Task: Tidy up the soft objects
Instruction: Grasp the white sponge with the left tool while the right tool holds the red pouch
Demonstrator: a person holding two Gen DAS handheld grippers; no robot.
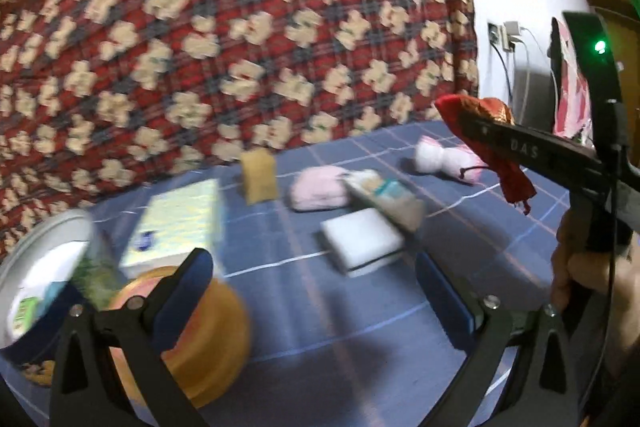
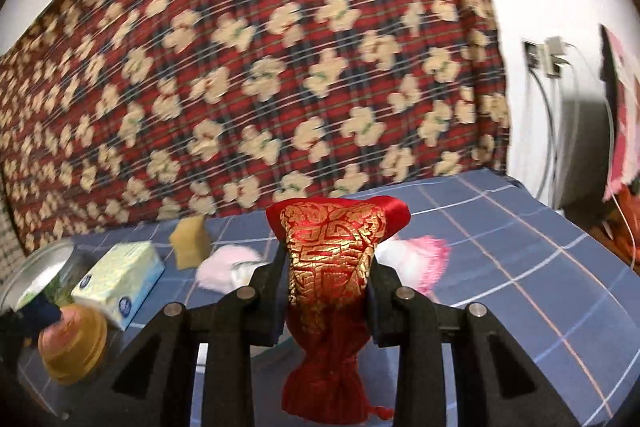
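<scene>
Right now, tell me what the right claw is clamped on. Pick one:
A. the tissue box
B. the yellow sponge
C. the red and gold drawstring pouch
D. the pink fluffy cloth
C. In the right wrist view the right claw has its fingers pressed against both sides of the red and gold drawstring pouch, lifted off the blue checked bedsheet; the other items lie on the sheet behind it.
</scene>
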